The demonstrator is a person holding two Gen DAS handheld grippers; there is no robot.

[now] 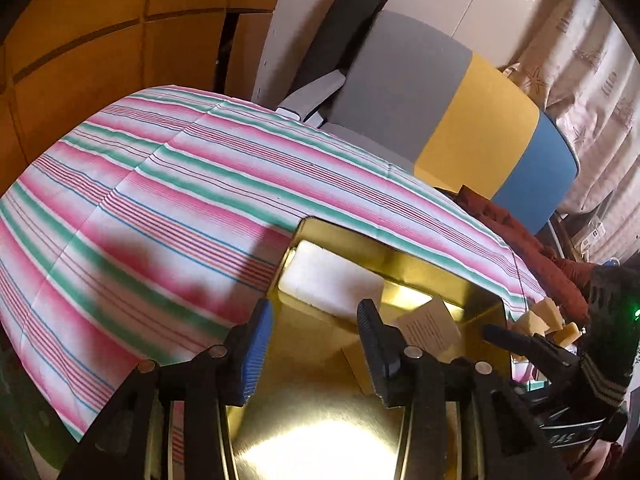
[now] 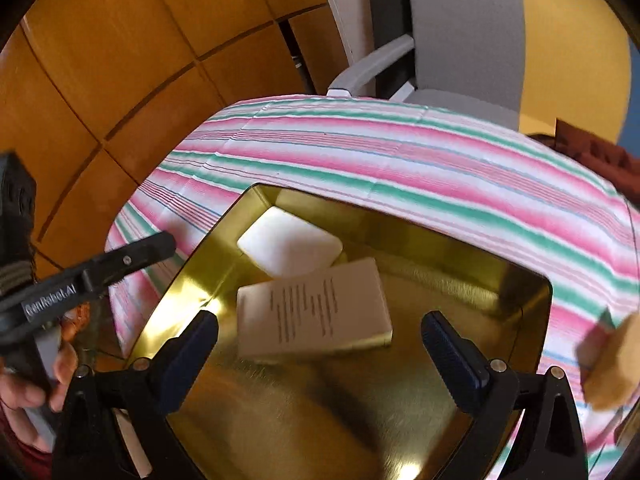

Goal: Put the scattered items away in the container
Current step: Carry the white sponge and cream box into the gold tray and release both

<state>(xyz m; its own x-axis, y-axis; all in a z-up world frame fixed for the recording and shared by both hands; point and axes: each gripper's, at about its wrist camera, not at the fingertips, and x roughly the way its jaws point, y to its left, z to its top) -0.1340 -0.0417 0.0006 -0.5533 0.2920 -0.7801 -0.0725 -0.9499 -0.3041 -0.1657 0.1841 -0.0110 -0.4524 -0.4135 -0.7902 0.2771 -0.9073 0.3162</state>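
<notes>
Both tongs (image 1: 314,320) (image 2: 320,334) spread and empty above shiny gold metal tin (image 2: 520,280), white printed box (image 2: 312,312) mid-frame inside

A table draped in a pink, green and white striped cloth (image 1: 160,184) fills the near part of the room. Beyond its far edge stands a grey chair (image 2: 460,40) with a pale armrest. Orange wood panelling (image 2: 120,60) covers the wall to the left. To the right, yellow and blue panels (image 1: 480,128) sit before a patterned beige curtain (image 1: 580,60). Warm light.
</notes>
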